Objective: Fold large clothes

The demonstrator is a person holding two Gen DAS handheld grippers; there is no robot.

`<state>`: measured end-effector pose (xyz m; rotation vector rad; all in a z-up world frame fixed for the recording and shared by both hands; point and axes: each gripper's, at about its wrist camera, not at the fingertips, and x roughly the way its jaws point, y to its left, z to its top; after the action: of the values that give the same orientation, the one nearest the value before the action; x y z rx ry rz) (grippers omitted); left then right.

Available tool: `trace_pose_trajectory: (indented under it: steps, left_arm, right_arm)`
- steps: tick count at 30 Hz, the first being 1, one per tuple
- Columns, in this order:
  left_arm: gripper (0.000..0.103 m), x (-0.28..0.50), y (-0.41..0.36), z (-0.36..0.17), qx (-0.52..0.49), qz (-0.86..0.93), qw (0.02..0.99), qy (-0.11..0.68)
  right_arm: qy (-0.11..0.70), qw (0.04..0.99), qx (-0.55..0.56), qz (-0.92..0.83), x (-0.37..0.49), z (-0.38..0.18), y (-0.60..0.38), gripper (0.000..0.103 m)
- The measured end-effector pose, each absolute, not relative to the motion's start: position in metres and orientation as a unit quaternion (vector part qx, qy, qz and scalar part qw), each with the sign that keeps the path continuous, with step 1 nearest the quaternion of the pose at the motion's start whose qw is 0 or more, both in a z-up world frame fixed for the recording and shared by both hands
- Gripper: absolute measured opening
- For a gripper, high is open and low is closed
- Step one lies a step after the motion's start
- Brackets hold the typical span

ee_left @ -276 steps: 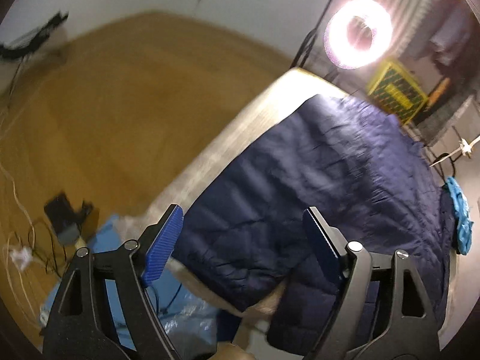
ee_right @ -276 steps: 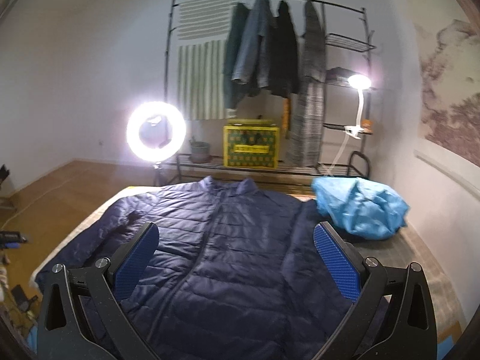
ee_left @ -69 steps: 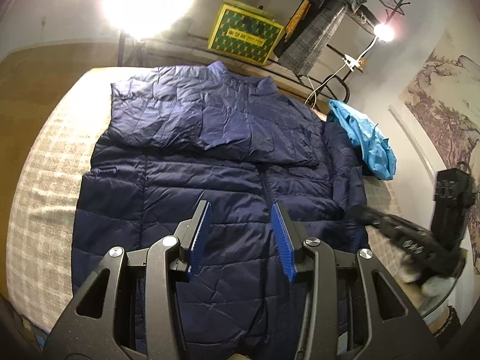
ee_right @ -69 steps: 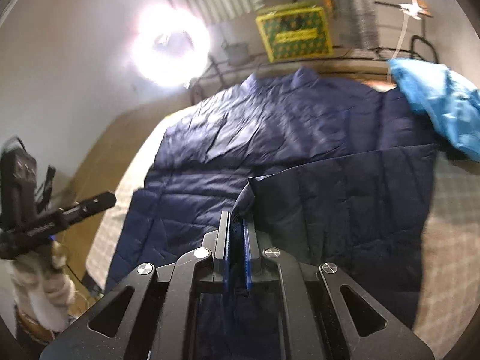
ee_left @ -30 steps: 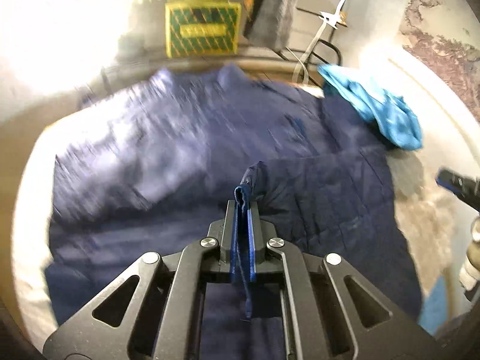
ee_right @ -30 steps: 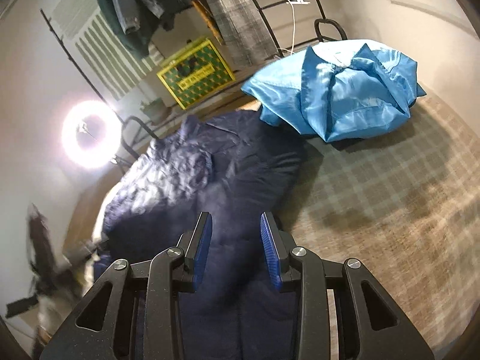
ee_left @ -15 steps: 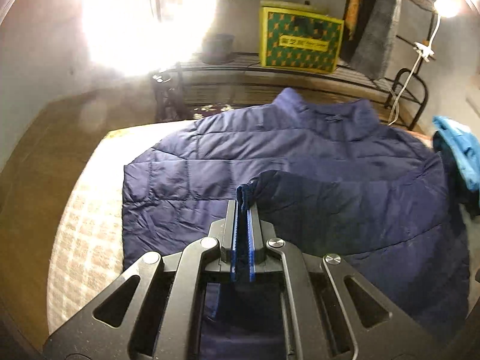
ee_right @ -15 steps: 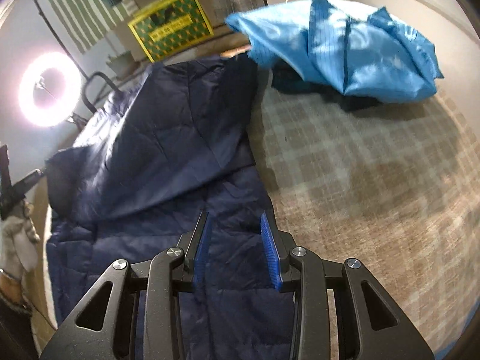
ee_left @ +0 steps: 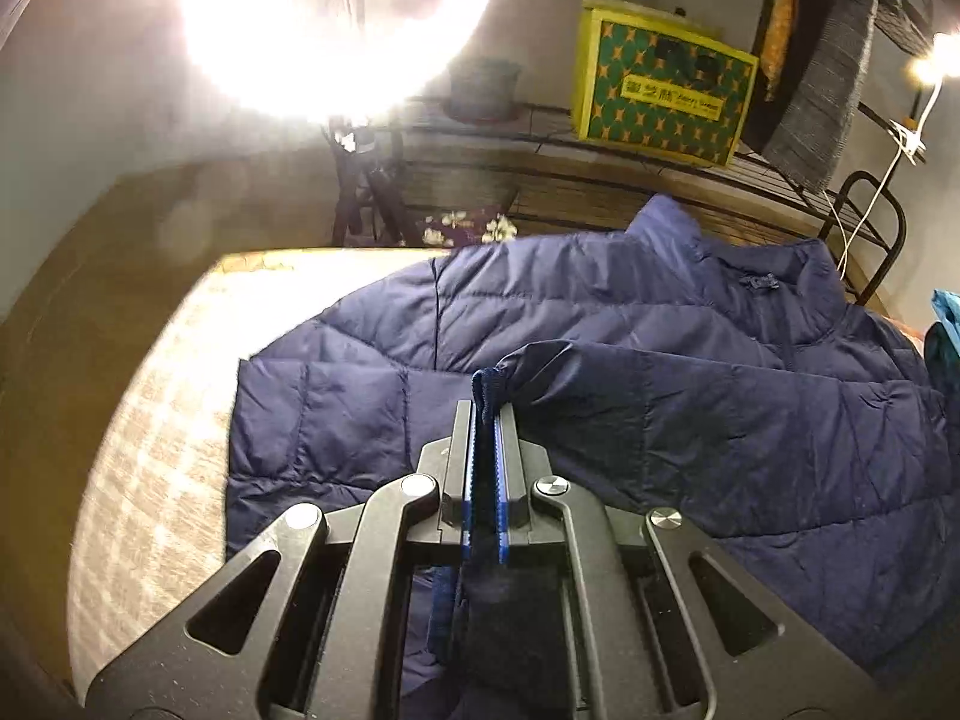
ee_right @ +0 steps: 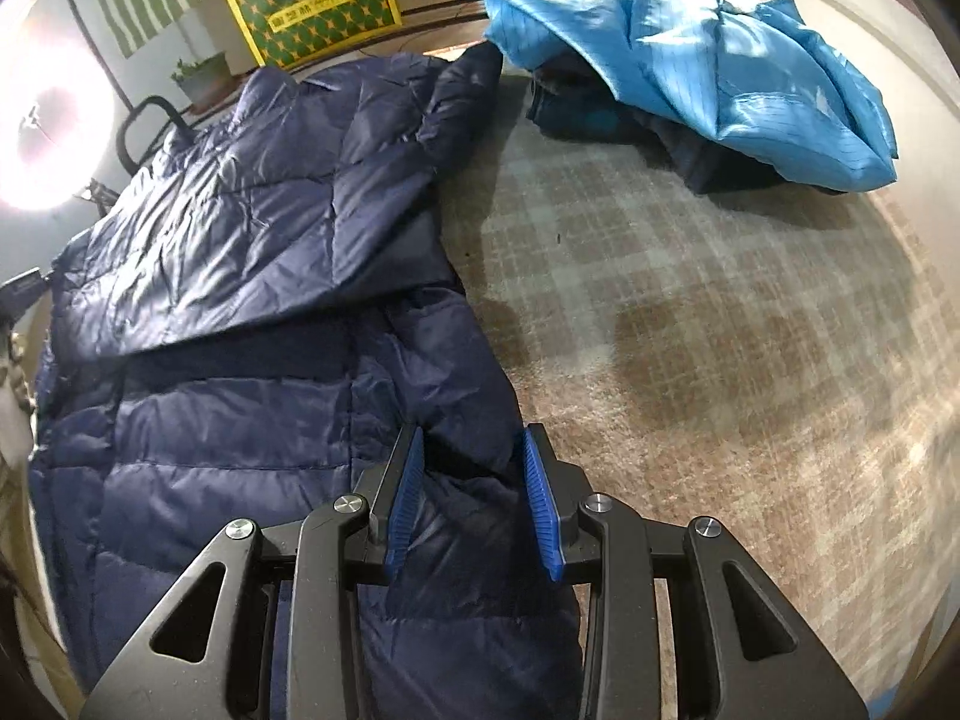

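Bed (ee_right: 750, 312) with a checked cover fills most of both views, bare on the right half of the right wrist view. Navy quilted jacket (ee_right: 240, 360) lies spread on the bed, taking the left half of the right wrist view and the centre and right of the left wrist view (ee_left: 690, 396); collar toward the top of both frames, one sleeve folded across the chest. Crumpled light blue garment (ee_right: 708, 42) sits on the bed at upper right of the right wrist view, over something dark, close to the jacket's shoulder; a sliver of it shows at the right edge of the left wrist view (ee_left: 945, 330). Clothes rack (ee_left: 630, 144) runs behind the bed along the top of the left wrist view, with a yellow-and-green box (ee_left: 660, 96) on its lower shelf, top centre-right. Ring light (ee_left: 336, 18) blows out the upper left of that frame. Left gripper (ee_left: 486, 414), bottom centre, pressed together and pinching a sleeve cuff (ee_left: 489, 387) of the jacket, the sleeve trailing off to the right. Right gripper (ee_right: 471, 450), bottom centre of its view, spread partway, over the jacket's right edge; whether the pads touch the fabric is unclear.
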<state>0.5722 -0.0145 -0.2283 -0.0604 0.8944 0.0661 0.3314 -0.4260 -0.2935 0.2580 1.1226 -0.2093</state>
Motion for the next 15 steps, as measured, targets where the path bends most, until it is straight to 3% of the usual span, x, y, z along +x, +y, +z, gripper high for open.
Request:
trace_pose_trajectory:
  steps: [5, 7, 9, 15]
  left_arm:
    - [0.009, 0.58, -0.016, -0.249, 0.006, 0.055, 0.891, 0.45]
    - [0.029, 0.579, -0.011, -0.248, -0.01, 0.064, 0.888, 0.455]
    - [0.041, 0.574, -0.004, -0.242, -0.023, 0.066, 0.889, 0.453]
    - [0.041, 0.538, 0.023, -0.202, -0.061, 0.033, 0.898, 0.435]
  right_arm:
    - [0.531, 0.833, 0.114, -0.105, 0.34, -0.296, -0.421, 0.032]
    - [0.531, 0.833, 0.108, -0.107, 0.342, -0.296, -0.42, 0.032]
    - [0.531, 0.834, 0.108, -0.106, 0.343, -0.297, -0.42, 0.032]
    - [0.523, 0.838, 0.114, -0.103, 0.339, -0.291, -0.422, 0.032]
